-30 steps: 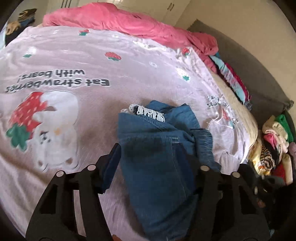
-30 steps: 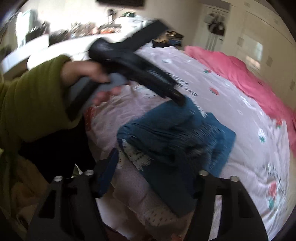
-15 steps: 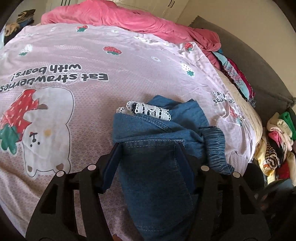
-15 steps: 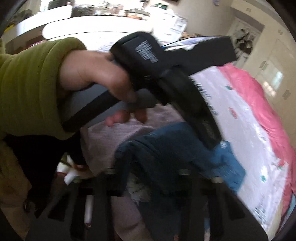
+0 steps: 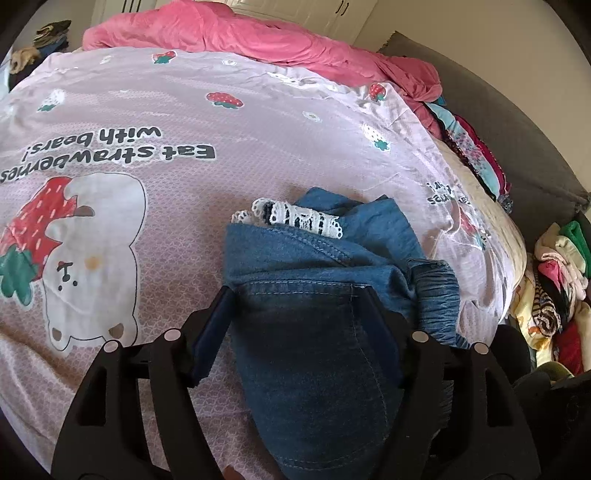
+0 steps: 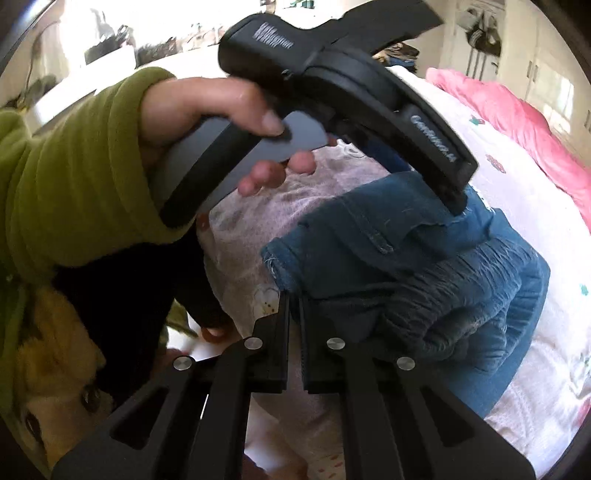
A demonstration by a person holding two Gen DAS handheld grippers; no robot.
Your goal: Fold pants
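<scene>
**On the bed: pants bunched, both claws at the denim**

On the bedspread (image 5: 258,122), near its edge, I see the pants (image 5: 317,332) lying in a rumpled, partly folded heap, lace trim (image 5: 295,218) poking out at the far side.

Left gripper (image 5: 299,295): jaws spread wide, straddling the back pocket area, fingers down against the fabric on either side. Released, not pinching anything.

Right gripper (image 6: 293,299): jaws nearly together, only a thin slit between the pads. They sit right at the frayed corner of the pants (image 6: 424,280); whether cloth is pinched in that slit I can't tell, as the view is too tight.

From the right wrist camera I see the left hand (image 6: 207,110) in a green sleeve (image 6: 74,177) on the other tool's handle, its tip pressed onto the denim.

Pink blanket (image 5: 258,33) at the far end of the bed, clothes pile (image 5: 557,291) off the side.
</scene>
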